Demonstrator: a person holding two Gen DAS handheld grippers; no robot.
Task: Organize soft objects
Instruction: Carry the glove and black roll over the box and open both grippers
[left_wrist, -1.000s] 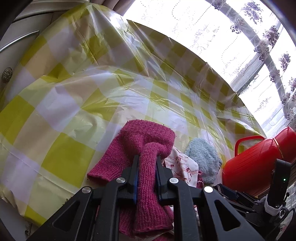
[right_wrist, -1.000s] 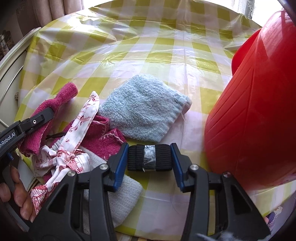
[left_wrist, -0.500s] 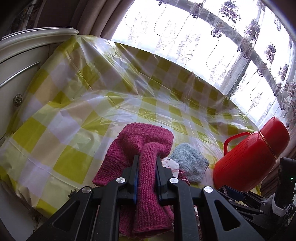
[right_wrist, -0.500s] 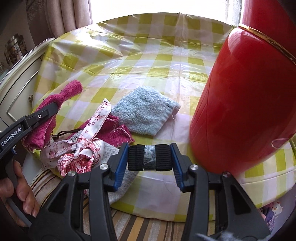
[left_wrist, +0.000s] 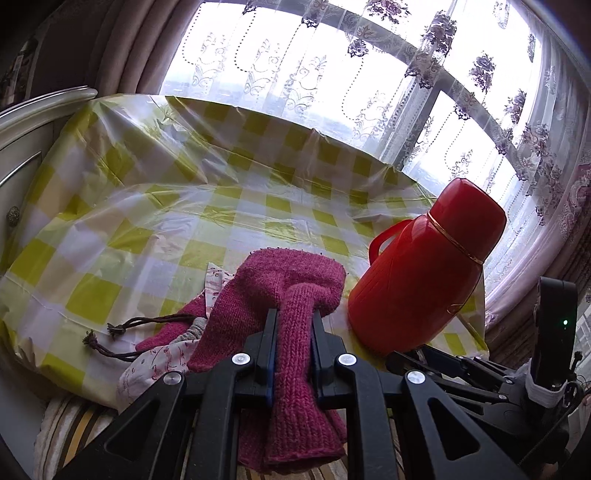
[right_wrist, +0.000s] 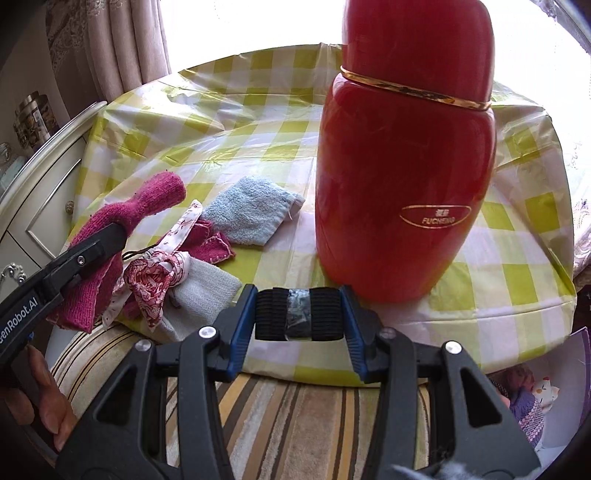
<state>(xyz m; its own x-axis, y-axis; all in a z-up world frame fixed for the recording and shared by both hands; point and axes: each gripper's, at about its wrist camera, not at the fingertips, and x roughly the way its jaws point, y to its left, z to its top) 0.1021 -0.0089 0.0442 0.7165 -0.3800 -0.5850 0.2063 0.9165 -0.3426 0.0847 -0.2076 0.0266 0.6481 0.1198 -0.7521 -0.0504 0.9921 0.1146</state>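
Table (left_wrist: 122, 221) now farther below grippers.

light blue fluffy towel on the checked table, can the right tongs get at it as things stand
Probably not yet. The right tongs are already shut on a black ribbed fabric roll, so they are occupied. The folded light blue fluffy towel itself lies uncovered, left of the tall red plastic thermos.

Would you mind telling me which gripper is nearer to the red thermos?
Right. The right gripper, shut on a black roll, sits just in front of the red thermos base. The left gripper, holding the magenta knit, is farther off beyond the cloth pile.
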